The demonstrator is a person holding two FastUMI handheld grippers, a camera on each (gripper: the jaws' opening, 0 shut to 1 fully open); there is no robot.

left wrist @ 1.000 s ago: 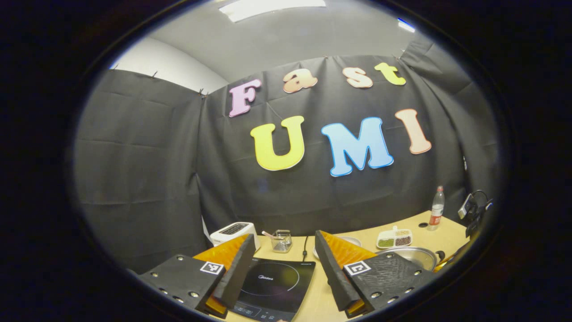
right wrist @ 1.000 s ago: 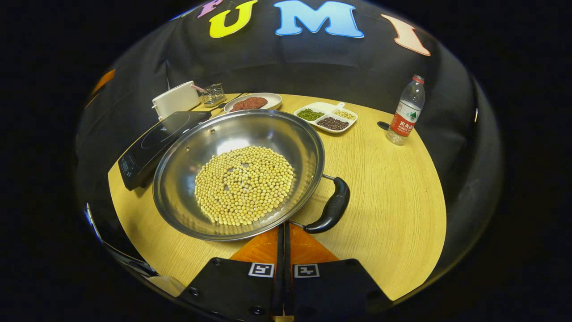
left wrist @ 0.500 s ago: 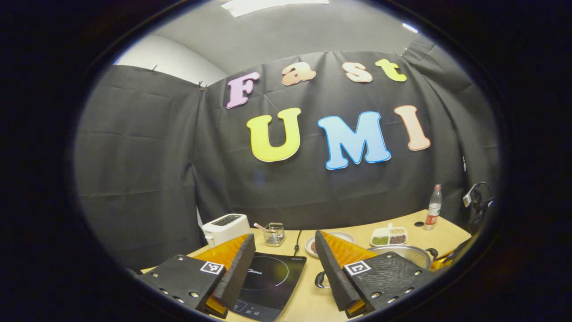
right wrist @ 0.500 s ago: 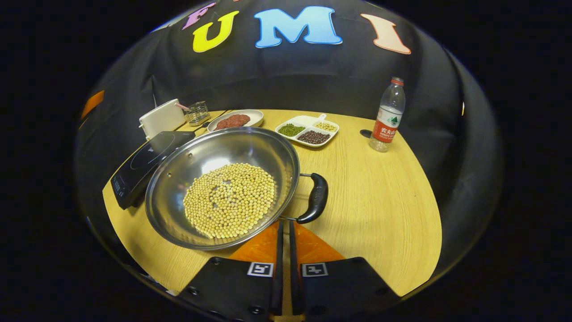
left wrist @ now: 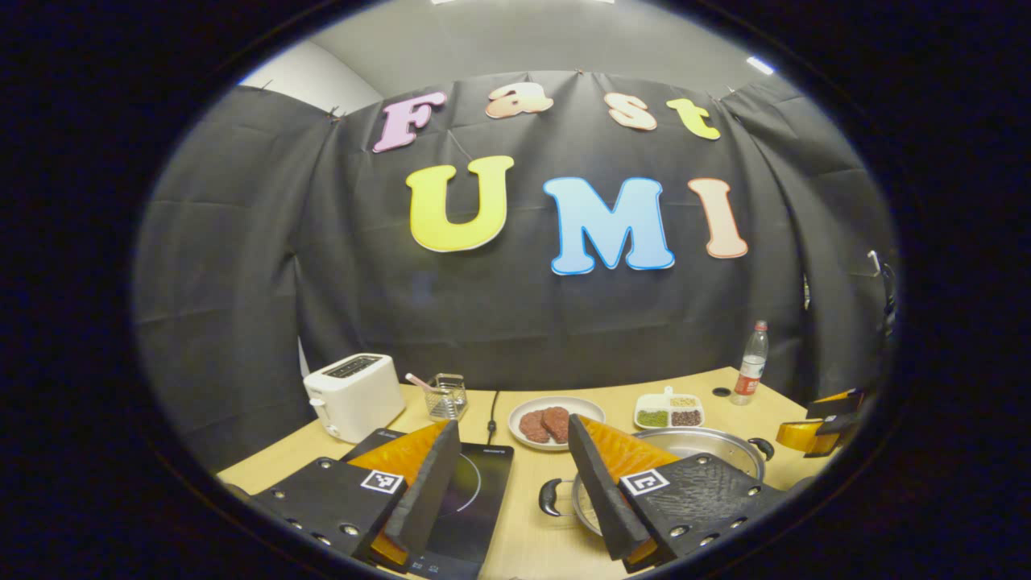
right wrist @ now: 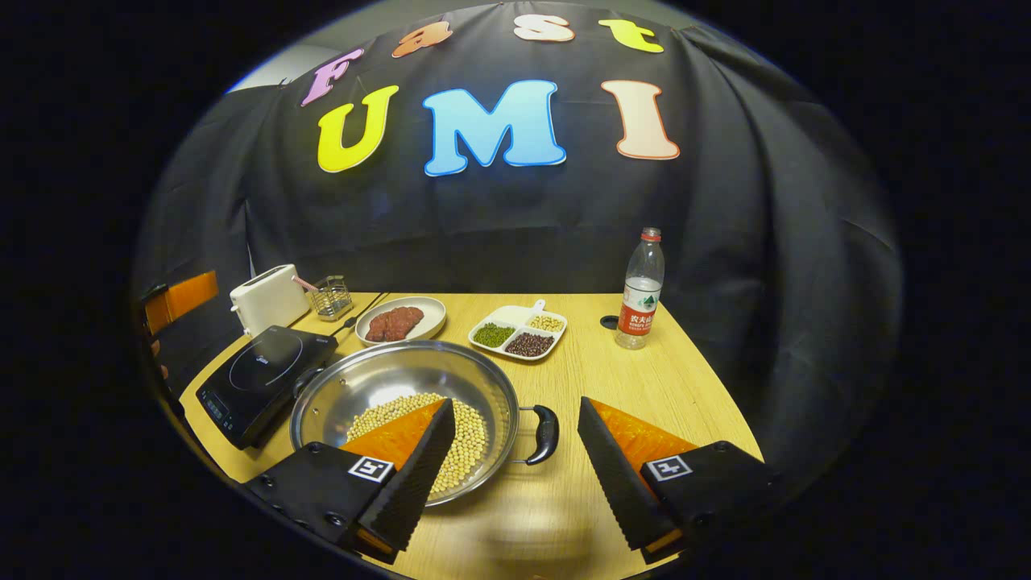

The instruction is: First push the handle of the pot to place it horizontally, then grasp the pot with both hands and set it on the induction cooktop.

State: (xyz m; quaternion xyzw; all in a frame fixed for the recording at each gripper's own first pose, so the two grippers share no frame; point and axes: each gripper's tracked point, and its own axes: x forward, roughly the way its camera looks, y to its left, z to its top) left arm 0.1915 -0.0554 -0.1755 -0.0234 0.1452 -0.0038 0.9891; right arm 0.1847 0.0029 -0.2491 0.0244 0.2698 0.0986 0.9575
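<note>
The steel pot [right wrist: 403, 379] holds yellow soybeans [right wrist: 463, 439] and stands on the wooden table just right of the black induction cooktop [right wrist: 266, 374]. Its black right handle [right wrist: 546, 432] lies between the fingers of my open right gripper [right wrist: 515, 407], touching neither. In the left gripper view, my open left gripper [left wrist: 513, 427] hangs over the gap between the cooktop [left wrist: 471, 491] and the pot [left wrist: 709, 443]. The pot's left handle [left wrist: 549, 497] sits just ahead of this gripper's right-hand finger. The right gripper [left wrist: 817, 419] appears at the far right.
Along the back of the table [right wrist: 685, 387] stand a white toaster [right wrist: 270, 300], a wire basket [right wrist: 330, 296], a plate of meat [right wrist: 399, 320], a divided dish of beans [right wrist: 517, 332] and a water bottle [right wrist: 640, 290]. The black cloth wall closes in behind them.
The right gripper, shut a second ago against the pot's rim, has opened and drawn back. The pot has turned so its handles lie sideways. The left gripper swung right, bringing the pot's left handle into view.
</note>
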